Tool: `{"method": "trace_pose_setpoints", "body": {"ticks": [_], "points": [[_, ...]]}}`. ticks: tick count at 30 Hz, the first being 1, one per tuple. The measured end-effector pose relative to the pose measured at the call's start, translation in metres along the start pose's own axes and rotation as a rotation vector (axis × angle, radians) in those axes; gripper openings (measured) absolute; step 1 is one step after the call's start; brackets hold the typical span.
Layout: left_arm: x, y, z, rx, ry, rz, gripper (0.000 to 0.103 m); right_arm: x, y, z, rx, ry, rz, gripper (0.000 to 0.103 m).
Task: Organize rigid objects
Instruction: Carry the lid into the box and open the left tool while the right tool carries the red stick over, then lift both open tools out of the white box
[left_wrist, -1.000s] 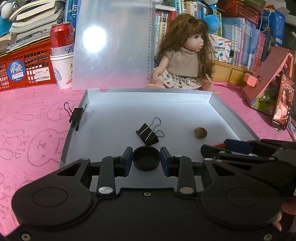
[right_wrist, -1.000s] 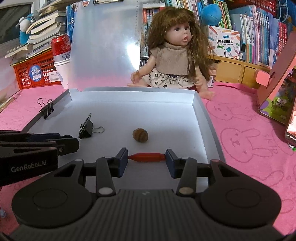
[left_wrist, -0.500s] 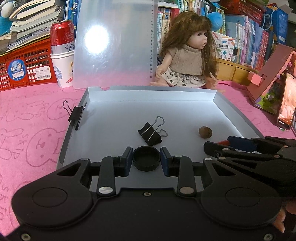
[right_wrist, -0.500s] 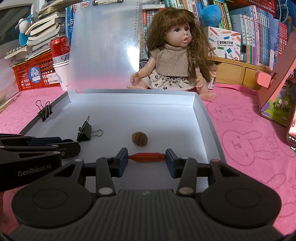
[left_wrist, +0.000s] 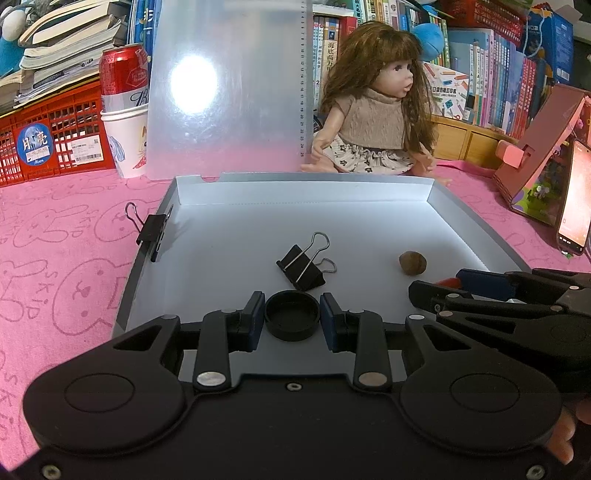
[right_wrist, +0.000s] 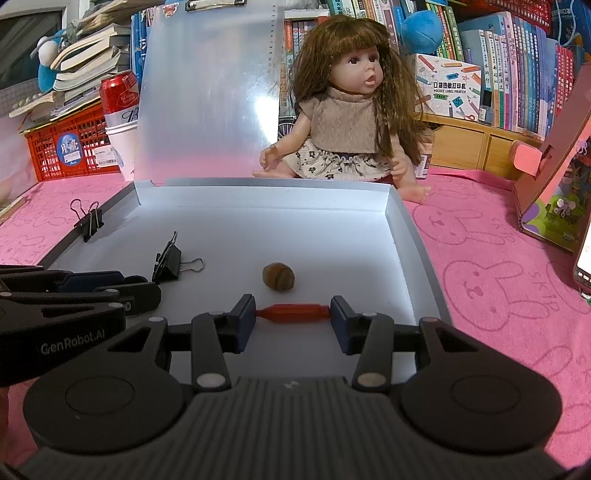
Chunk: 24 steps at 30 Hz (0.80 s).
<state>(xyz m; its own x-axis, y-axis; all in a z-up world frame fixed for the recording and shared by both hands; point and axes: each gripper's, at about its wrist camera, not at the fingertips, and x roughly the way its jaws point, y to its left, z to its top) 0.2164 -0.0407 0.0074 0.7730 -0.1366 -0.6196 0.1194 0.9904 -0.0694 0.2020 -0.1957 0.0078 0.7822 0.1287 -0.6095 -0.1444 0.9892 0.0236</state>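
My left gripper (left_wrist: 292, 320) is shut on a black round cap (left_wrist: 291, 319) over the near edge of the open grey box (left_wrist: 369, 221). My right gripper (right_wrist: 293, 319) is shut on a red stick-shaped piece (right_wrist: 293, 313), held crosswise over the same box (right_wrist: 332, 229). Inside the box lie a black binder clip (left_wrist: 303, 264), also in the right wrist view (right_wrist: 168, 260), and a brown nut (left_wrist: 412, 262), also in the right wrist view (right_wrist: 278, 276). A second binder clip (left_wrist: 153, 230) is clamped on the box's left wall.
The box's translucent lid (left_wrist: 225, 88) stands upright at the back. A doll (right_wrist: 351, 110) sits behind the box. A red can in a paper cup (left_wrist: 123, 110), a red crate (left_wrist: 48, 140), books, a pink stand (left_wrist: 535, 155) and a phone (left_wrist: 576, 195) ring the pink mat.
Both grippers have drawn back slightly toward the near side of the box, still holding the cap and the red piece. The box contents have not moved.
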Motion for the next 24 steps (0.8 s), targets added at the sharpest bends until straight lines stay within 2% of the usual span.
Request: {"method": "trace_pose_setpoints", "body": {"ticks": [4, 8, 11, 16, 20, 24], "points": [[0.000, 0.000, 0.000, 0.000, 0.000, 0.000, 0.031, 0.000, 0.000, 0.000, 0.000, 0.000, 0.000, 0.052], [0.000, 0.000, -0.001, 0.001, 0.002, -0.003, 0.032, 0.000, 0.001, 0.000, 0.001, 0.001, -0.004, 0.063], [-0.002, 0.001, 0.000, -0.004, 0.003, -0.009, 0.041, -0.001, 0.001, 0.000, 0.003, 0.005, -0.003, 0.066], [-0.012, 0.002, 0.002, 0.002, -0.015, -0.009, 0.043, -0.006, 0.000, 0.002, 0.004, 0.001, -0.014, 0.075], [-0.022, 0.005, 0.001, -0.004, -0.033, -0.021, 0.054, -0.013, -0.003, 0.003, 0.006, -0.014, -0.021, 0.082], [-0.032, 0.008, 0.002, -0.008, -0.042, -0.035, 0.062, -0.023, -0.004, 0.005, 0.004, -0.033, -0.019, 0.084]]}}
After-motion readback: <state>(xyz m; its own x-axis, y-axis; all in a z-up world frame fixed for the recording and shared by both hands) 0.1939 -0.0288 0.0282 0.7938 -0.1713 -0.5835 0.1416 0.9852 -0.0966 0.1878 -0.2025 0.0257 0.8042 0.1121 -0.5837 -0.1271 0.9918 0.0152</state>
